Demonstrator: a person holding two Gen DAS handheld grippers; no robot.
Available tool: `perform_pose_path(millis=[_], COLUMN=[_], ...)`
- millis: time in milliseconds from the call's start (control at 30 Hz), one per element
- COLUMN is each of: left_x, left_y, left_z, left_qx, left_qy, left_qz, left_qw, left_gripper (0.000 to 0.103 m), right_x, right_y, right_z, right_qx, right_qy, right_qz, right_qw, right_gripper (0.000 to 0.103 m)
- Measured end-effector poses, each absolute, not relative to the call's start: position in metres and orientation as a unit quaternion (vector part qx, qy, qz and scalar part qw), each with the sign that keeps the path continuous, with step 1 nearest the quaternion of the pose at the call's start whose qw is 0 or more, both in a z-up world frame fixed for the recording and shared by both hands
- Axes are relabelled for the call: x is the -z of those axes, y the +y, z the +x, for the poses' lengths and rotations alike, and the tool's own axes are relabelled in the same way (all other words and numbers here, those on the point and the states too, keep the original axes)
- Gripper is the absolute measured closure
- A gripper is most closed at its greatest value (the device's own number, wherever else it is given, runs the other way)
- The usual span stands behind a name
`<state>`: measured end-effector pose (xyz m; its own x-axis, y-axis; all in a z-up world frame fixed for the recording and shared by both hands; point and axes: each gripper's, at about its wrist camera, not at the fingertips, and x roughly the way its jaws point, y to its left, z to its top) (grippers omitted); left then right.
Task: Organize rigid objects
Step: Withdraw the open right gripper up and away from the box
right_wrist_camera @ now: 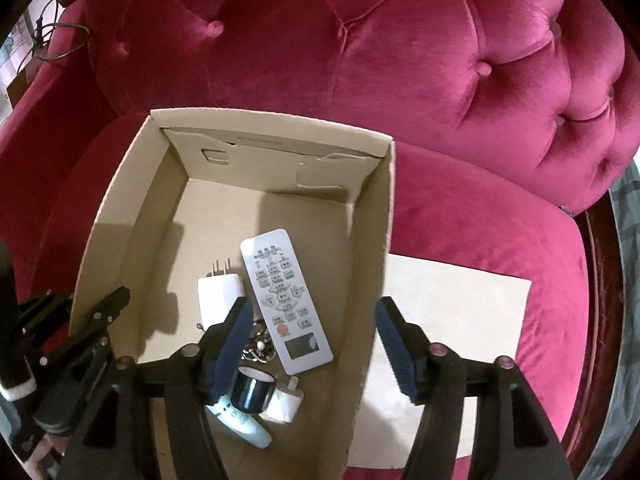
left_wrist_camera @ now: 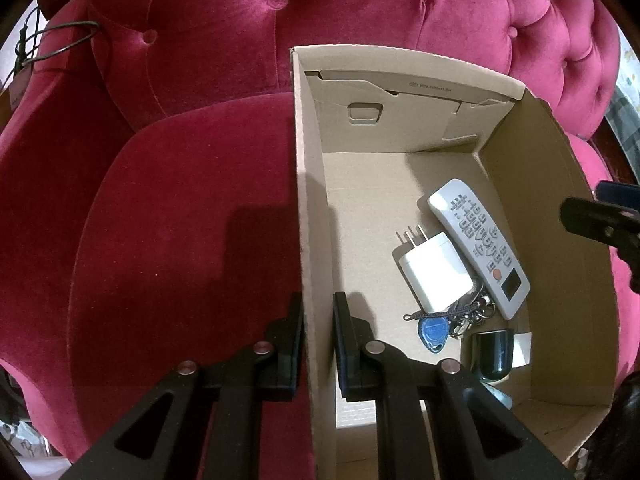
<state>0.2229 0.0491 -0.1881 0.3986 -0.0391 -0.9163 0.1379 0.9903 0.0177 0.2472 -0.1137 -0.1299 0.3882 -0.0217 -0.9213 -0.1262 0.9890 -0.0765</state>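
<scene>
Remote (right_wrist_camera: 286,304) in box (right_wrist_camera: 372,280) — between right claw (right_wrist_camera: 316,344) fingers, untouched, apart

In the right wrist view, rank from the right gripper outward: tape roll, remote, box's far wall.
1. Tape roll, touching the right gripper's left finger.
2. Remote, mid-box.
3. Box's far wall, against the sofa back.

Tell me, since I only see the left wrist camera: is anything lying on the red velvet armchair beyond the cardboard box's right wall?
Observer: Yes, a pale flat rectangular sheet lies on the seat, right beside the open cardboard box.
Operator: What's near the dark shiny cylinder?
Observer: Beside the cylinder lie a pale blue plastic tube and a small white plug adapter.
Operator: And the other gripper?
Observer: The right gripper is open, straddling that wall, holding nothing.
</scene>
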Motion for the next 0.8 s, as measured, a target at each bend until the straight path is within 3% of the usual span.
perform_pose_path(millis=[400,533,800], left_x=[0.188,0.188,0.188], left_y=[0.048,0.048,0.049], left_z=[0.223,0.222,0.222], left_qx=[0.051,0.051,0.050], left_qy=[0.546,0.546,0.546], left_qz=[0.047,0.047,0.049], left_qw=[0.835,0.835,0.835], left_gripper=[0.089,0.089,0.089], right_x=[0.123,0.123,0.127], right_y=[-0.137,-0.146,-0.159], right_z=[0.216,0.206,0.194], right_qx=[-0.023,-0.015,-0.007], right_qy=[0.554,0.552,0.550], right_qz=[-0.037,-0.029,-0.001], right_qw=[0.831,0.833,0.835], right_gripper=[0.014,0.000,0.000])
